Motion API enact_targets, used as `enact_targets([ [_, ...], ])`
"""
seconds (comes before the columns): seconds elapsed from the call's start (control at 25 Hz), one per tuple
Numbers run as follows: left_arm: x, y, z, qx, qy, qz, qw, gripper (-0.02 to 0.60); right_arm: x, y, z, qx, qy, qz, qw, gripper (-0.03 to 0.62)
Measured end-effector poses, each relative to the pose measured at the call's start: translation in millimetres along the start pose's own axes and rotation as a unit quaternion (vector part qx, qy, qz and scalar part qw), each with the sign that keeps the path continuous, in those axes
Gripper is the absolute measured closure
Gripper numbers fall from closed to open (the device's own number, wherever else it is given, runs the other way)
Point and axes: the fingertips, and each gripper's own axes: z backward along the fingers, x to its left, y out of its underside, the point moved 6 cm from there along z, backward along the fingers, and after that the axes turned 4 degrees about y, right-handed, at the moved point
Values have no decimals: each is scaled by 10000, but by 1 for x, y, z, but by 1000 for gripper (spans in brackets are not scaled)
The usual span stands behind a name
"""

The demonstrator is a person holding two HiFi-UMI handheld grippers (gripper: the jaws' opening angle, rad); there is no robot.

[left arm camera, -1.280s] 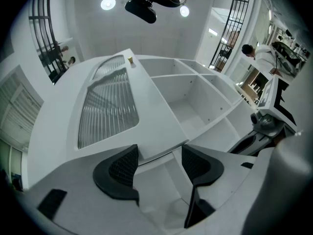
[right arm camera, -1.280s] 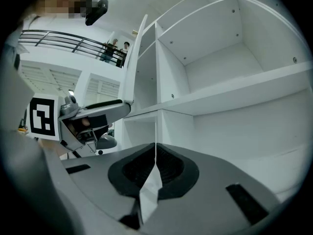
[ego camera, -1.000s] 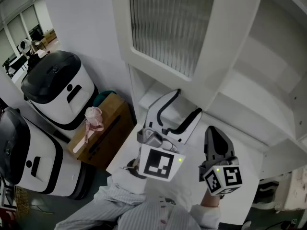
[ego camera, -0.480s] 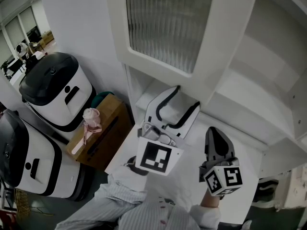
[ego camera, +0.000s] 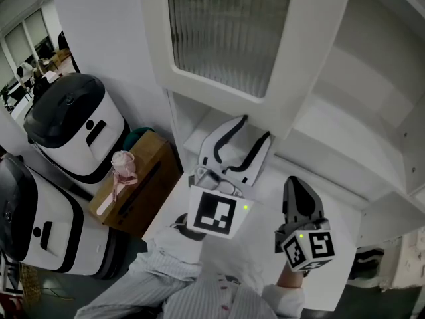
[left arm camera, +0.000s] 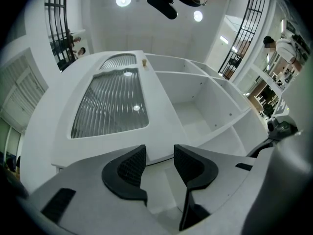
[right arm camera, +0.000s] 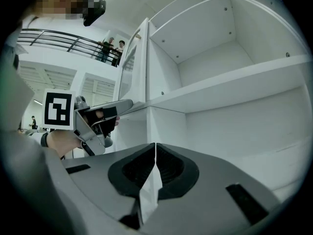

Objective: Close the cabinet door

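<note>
Cabinet door (ego camera: 226, 38) at left, ribbed-glass, swung wide open: nothing closed yet. Just under its bottom rail (ego camera: 219, 97), left gripper (ego camera: 256, 129), jaws apart and closing, pads pressing nothing; rail perhaps just entering the gap, hard to judge. Further right, right gripper (ego camera: 295, 183), jaws together, empty, before the bare shelves (ego camera: 372, 105). Left to do: grip or push, then the whole swing home.

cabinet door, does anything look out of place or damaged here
Only the cabinet door stands out: it hangs wide open, leaving the white shelves exposed. The left gripper has its jaws closing at the door's lower edge, not yet pinching it. Nothing looks spilled or damaged.
</note>
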Motion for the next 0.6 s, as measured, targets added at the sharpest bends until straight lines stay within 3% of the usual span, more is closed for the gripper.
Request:
enact_targets([
  [0.6, 2, 4, -11, 58, -89, -86, 9999, 415, -9, 6, -4, 41, 37, -95, 9999, 580],
])
